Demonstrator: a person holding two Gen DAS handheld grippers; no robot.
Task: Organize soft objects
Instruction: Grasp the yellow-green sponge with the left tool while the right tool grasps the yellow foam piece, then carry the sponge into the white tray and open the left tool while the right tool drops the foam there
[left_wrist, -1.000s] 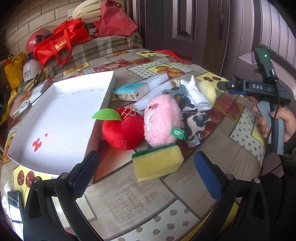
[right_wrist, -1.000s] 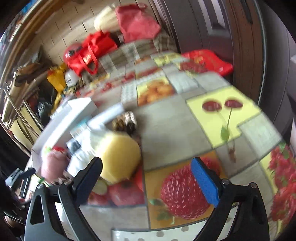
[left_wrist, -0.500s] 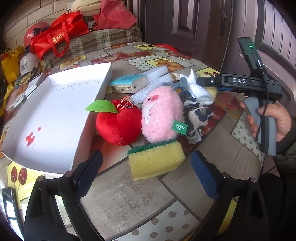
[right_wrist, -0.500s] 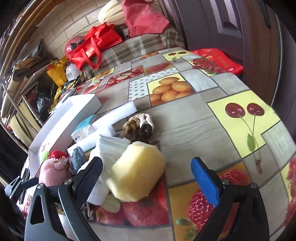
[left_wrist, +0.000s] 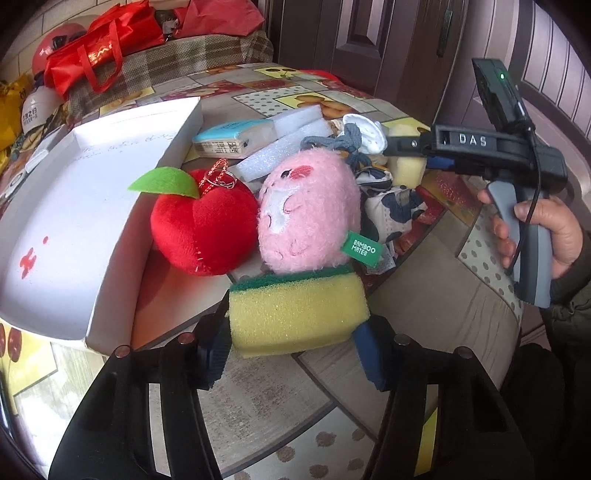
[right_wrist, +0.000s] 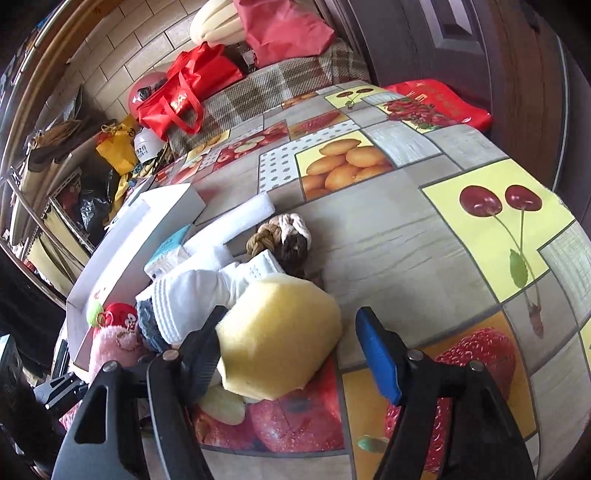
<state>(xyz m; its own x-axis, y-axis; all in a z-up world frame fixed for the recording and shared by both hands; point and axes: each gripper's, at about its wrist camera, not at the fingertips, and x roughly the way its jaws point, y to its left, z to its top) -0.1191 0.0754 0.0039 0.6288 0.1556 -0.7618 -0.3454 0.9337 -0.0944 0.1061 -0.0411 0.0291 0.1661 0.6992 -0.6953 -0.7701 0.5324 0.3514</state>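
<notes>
A yellow sponge with a green scouring side (left_wrist: 295, 314) lies on the table in the left wrist view. My left gripper (left_wrist: 291, 334) is closing on it, and both blue pads touch its ends. A pale yellow foam lump (right_wrist: 280, 336) sits between the jaws of my right gripper (right_wrist: 291, 325), which are closing too. The left pad (right_wrist: 207, 347) rests against the lump, while the right pad (right_wrist: 376, 354) stands a little clear of it. Behind the sponge are a pink plush (left_wrist: 310, 214) and a red plush apple (left_wrist: 203, 229).
A shallow white box (left_wrist: 74, 206) lies open at the left. Behind the plush toys are a tissue pack (left_wrist: 229, 138), white foam blocks (left_wrist: 295, 118), white socks (right_wrist: 192, 299), a patterned cloth (left_wrist: 391, 210) and braided hair ties (right_wrist: 284, 236). A person's hand (left_wrist: 546, 236) holds the right gripper.
Both pairs of jaws have narrowed. The left gripper came down around the sponge. The right gripper swung to the left onto the yellow foam lump.
</notes>
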